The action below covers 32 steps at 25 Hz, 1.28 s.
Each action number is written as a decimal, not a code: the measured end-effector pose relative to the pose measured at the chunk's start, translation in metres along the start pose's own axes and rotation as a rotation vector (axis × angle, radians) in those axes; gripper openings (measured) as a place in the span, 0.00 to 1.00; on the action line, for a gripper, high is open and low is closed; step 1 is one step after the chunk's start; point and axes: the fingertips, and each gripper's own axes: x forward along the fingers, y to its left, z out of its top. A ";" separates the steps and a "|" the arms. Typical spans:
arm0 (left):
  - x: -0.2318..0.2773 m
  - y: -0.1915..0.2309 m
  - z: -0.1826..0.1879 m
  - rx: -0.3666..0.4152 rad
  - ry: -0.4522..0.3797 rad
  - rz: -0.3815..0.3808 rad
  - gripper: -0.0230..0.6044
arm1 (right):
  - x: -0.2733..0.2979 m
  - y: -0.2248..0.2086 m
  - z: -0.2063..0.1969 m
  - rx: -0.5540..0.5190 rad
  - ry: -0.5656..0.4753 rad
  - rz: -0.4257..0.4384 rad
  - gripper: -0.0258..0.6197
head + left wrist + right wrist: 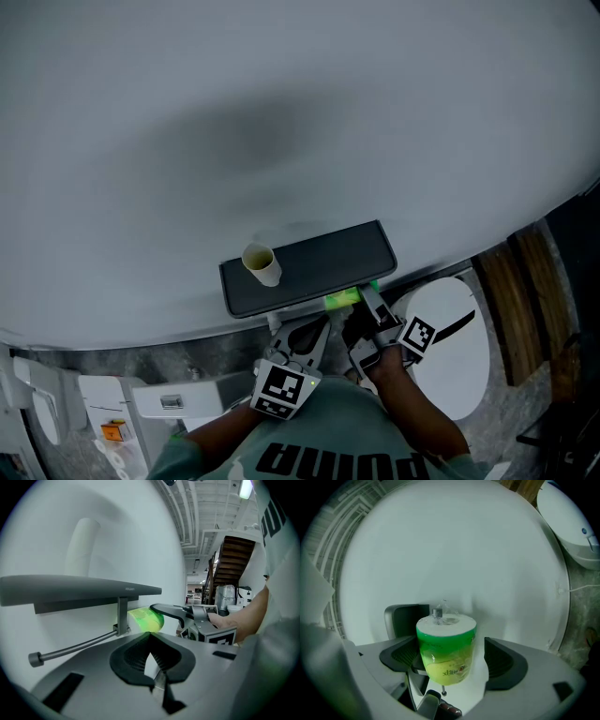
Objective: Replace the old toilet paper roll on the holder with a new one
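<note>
The new roll (446, 648), white paper in green and yellow wrap, hangs under the right end of the dark holder shelf (319, 267). A thin metal rod shows above and below the roll in the right gripper view. My right gripper (450, 660) is open around the roll, its right pad (501, 660) standing apart from it. A bare cardboard tube (262, 264) stands upright on the shelf. My left gripper (150, 652) is shut on nothing, below the holder's bar (75, 646) and just left of the roll (145, 619).
The white wall (281, 122) fills the view behind the holder. A white toilet lid (450, 352) lies to the right, below my right hand. Brown wooden planks (525, 300) run at the far right. White fittings (122, 408) sit at the lower left.
</note>
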 end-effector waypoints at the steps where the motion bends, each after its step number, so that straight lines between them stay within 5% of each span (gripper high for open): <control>1: 0.000 -0.001 0.000 0.001 0.000 -0.001 0.04 | -0.004 -0.001 0.001 -0.003 0.001 -0.005 0.76; 8: 0.005 -0.014 0.002 0.009 -0.001 -0.018 0.04 | -0.038 0.005 0.010 -0.047 -0.011 -0.028 0.76; 12: 0.008 -0.028 0.005 0.020 -0.002 -0.033 0.04 | -0.055 0.026 0.013 -0.162 0.002 -0.022 0.75; 14: 0.009 -0.034 0.007 0.024 -0.004 -0.040 0.04 | -0.061 0.039 0.013 -0.265 0.010 -0.030 0.69; 17: 0.011 -0.041 0.011 0.028 -0.015 -0.042 0.04 | -0.074 0.053 0.016 -0.472 0.019 -0.089 0.43; 22: 0.011 -0.052 0.018 0.020 -0.028 -0.043 0.04 | -0.087 0.085 0.012 -0.817 0.045 -0.116 0.16; 32: 0.001 -0.070 0.032 -0.007 -0.056 0.006 0.04 | -0.111 0.117 -0.005 -1.362 0.117 -0.185 0.06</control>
